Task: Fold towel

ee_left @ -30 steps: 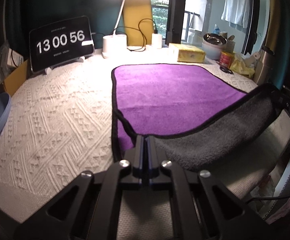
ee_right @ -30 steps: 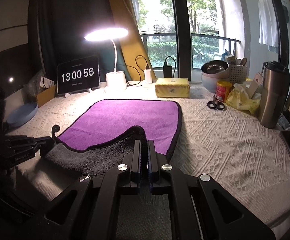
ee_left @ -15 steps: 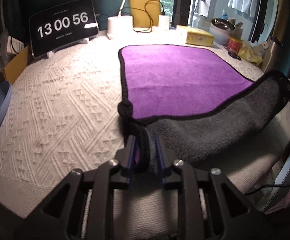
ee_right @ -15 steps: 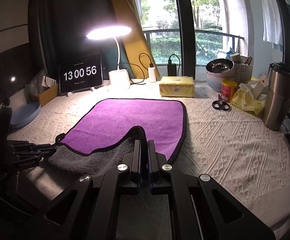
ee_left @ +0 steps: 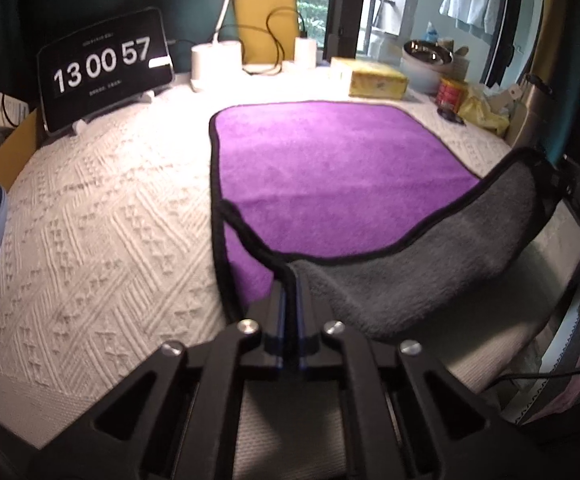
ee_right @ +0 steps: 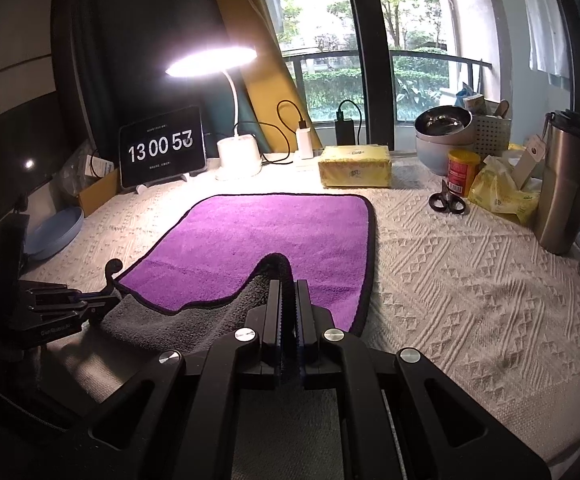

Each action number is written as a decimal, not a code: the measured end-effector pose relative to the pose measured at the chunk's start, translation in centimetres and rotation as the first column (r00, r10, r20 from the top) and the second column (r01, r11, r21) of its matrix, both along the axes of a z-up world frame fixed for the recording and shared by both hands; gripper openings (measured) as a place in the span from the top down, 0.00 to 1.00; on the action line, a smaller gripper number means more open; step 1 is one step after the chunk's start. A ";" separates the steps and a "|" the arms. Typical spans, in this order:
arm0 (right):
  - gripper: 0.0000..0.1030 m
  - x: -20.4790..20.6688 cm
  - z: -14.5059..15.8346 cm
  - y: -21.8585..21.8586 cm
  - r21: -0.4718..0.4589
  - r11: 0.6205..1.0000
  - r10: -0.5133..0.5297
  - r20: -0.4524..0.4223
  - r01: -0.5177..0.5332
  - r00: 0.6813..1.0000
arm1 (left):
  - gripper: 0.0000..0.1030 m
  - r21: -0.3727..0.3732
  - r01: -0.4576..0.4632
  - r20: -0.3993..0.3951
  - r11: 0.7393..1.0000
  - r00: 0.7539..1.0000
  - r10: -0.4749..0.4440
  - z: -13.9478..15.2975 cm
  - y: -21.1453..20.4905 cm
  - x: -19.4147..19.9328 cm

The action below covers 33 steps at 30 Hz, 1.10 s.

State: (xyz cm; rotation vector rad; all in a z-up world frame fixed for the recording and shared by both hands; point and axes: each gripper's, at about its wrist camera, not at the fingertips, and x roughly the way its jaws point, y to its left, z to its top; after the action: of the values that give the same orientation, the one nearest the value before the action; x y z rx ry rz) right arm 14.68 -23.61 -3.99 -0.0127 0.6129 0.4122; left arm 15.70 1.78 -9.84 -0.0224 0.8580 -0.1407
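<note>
Two near corners of purple/grey black-edged microfibre towel (ee_left: 330,168) pinched: left gripper (ee_left: 289,280) re-clamped after loose bunching 0.5 s ago, right gripper (ee_right: 288,284) still clamped; near edge raised off white knit tablecloth (ee_right: 470,280), ready for fwd fold.

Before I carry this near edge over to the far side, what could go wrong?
Both grips are thin: the left gripper and right gripper pinch only the towel's hem at the near corners, so one could slip. The lifted edge sags between them and may fold unevenly. The scissors lie close on the right.
</note>
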 end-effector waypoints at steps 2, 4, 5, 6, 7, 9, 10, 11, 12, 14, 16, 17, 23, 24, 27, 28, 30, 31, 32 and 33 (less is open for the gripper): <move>0.94 0.1 0.4 0.0 0.005 1.000 0.005 0.007 -0.005 1.000 | 0.97 -0.006 0.000 0.024 1.000 1.000 0.000 1.3 -0.1 0.1; 0.94 0.3 0.8 0.1 0.003 1.000 0.007 0.014 -0.007 1.000 | 0.97 -0.012 0.003 0.047 1.000 0.999 -0.002 2.5 -0.2 0.4; 0.94 0.4 1.0 0.1 0.003 1.000 0.007 0.017 -0.007 1.000 | 0.97 -0.015 0.003 0.058 1.000 0.998 -0.002 3.0 -0.2 0.6; 0.94 0.6 1.2 0.1 0.003 1.000 0.005 0.019 -0.006 1.000 | 0.97 -0.017 0.005 0.069 1.000 0.998 -0.003 3.5 -0.1 0.7; 0.94 0.8 1.3 0.1 0.002 1.000 0.004 0.021 -0.004 1.000 | 0.97 -0.020 0.004 0.080 1.000 0.997 -0.002 4.0 -0.1 1.0; 0.94 1.3 1.7 0.2 0.000 1.000 -0.001 0.025 0.001 1.000 | 0.97 -0.025 0.005 0.098 1.000 0.995 -0.003 4.9 0.1 1.3; 0.94 1.6 1.8 0.2 -0.001 1.000 -0.003 0.027 0.003 1.000 | 0.97 -0.025 0.003 0.108 1.000 0.994 -0.001 5.3 0.1 1.5; 0.94 1.8 2.0 0.2 -0.003 1.000 -0.006 0.029 0.006 1.000 | 0.97 -0.026 0.001 0.117 1.000 0.993 0.002 5.6 0.2 1.7; 0.94 2.1 2.2 0.3 -0.004 1.000 -0.009 0.032 0.009 0.999 | 0.97 -0.029 -0.002 0.126 1.000 0.992 0.005 6.0 0.5 2.0; 0.94 2.6 2.5 0.4 -0.009 1.000 -0.012 0.038 0.012 0.999 | 0.97 -0.033 -0.011 0.140 0.999 0.990 0.015 6.5 0.8 2.5; 0.94 3.4 2.9 0.6 -0.016 1.000 -0.018 0.047 0.019 0.999 | 0.97 -0.041 -0.020 0.151 0.999 0.988 0.026 6.9 1.4 3.2; 0.94 3.7 3.1 0.7 -0.019 1.000 -0.021 0.052 0.022 0.998 | 0.97 -0.045 -0.026 0.158 0.999 0.987 0.033 7.1 1.7 3.6; 0.94 6.6 4.1 0.7 -0.040 0.998 -0.054 0.083 0.057 0.995 | 0.97 -0.061 -0.046 0.207 0.997 0.977 0.057 8.0 3.0 6.4; 0.94 7.1 4.2 0.7 -0.042 0.997 -0.058 0.087 0.062 0.994 | 0.97 -0.058 -0.048 0.216 0.997 0.975 0.060 8.0 3.1 7.0; 0.94 9.4 4.5 0.9 -0.054 0.996 -0.069 0.105 0.075 0.992 | 0.97 -0.066 -0.049 0.223 0.997 0.973 0.063 7.9 3.4 9.1; 0.94 9.9 4.5 1.0 -0.056 0.996 -0.070 0.107 0.076 0.992 | 0.96 -0.069 -0.048 0.225 0.996 0.972 0.063 7.8 3.4 9.8; 0.94 11.5 4.4 1.3 -0.067 0.994 -0.073 0.110 0.081 0.991 | 0.96 -0.063 -0.050 0.234 0.997 0.970 0.064 7.7 3.4 11.1; 0.94 12.2 4.2 1.4 -0.072 0.994 -0.075 0.112 0.084 0.991 | 0.96 -0.063 -0.052 0.236 0.997 0.970 0.066 7.6 3.5 11.7; 0.94 12.9 4.1 1.6 -0.080 0.993 -0.078 0.113 0.087 0.991 | 0.96 -0.067 -0.052 0.240 0.996 0.969 0.066 7.5 3.6 12.4; 0.94 14.0 3.7 1.8 -0.093 0.991 -0.081 0.112 0.092 0.990 | 0.96 -0.067 -0.052 0.245 0.996 0.967 0.067 7.4 3.6 12.9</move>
State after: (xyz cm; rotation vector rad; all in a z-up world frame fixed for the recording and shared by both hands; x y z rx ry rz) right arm 28.67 -21.81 -0.29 -0.1006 0.5246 0.2949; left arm 28.63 5.36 -2.46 -0.0855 0.6035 -0.1098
